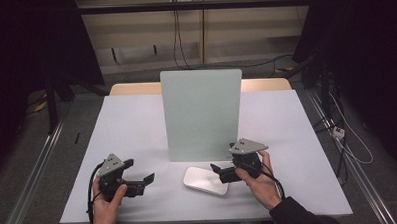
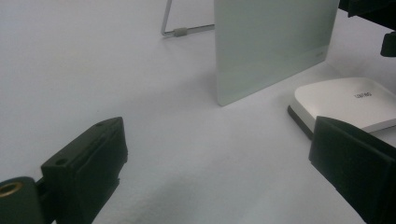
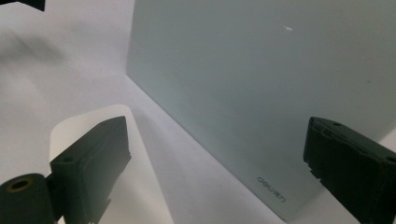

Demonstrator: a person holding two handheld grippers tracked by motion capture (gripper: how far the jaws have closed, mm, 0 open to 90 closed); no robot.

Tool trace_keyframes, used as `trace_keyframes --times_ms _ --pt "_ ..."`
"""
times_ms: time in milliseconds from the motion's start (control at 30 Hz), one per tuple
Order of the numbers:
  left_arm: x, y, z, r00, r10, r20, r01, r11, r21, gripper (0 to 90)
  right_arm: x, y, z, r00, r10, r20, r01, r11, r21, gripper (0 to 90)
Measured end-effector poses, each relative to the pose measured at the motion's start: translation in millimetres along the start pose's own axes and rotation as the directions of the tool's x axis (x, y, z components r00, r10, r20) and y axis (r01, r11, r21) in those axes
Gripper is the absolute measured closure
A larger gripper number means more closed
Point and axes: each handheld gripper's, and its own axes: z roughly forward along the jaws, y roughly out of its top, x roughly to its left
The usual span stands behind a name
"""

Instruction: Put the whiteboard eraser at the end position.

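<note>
Right gripper released beside white box; left gripper released too. We judge approach; next, grasp box near panel.

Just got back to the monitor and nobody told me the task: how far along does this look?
Nothing looks done yet. The pale green board stands upright on the table, and the flat white box lies in front of it, untouched. Both the left gripper and right gripper are open and hold nothing; the right hovers beside the box. Any grasp or move remains.
</note>
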Motion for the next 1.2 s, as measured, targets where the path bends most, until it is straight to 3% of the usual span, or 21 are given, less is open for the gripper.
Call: trace_keyframes --times_ms 67,533,800,1200 --pt "-0.8 0.0 0.0 1.0000 0.000 0.002 0.000 1.0000 -0.002 4.2 -1.3 -2.0 -2.2 0.9997 0.006 0.022 -0.006 1.000 -0.014 7.0" --pt "0.3 -0.1 -2.4 1.0000 0.000 -0.001 0.000 0.9999 -0.011 4.2 -24.4 -19.2 -22.9 0.9942 0.086 0.064 -0.084 0.996 -0.043 6.8" --pt "0.3 0.0 -3.1 1.0000 -0.002 -0.008 0.002 0.9999 -0.015 4.2 -38.4 -31.9 -39.0 0.9868 0.121 0.107 -0.116 0.992 -0.053 6.8" --pt "0.8 -0.5 -3.4 0.9998 -0.004 -0.020 0.004 0.9998 -0.021 4.2 -62.0 -52.0 -59.2 0.9680 0.177 0.178 -0.169 0.984 -0.060 6.2"
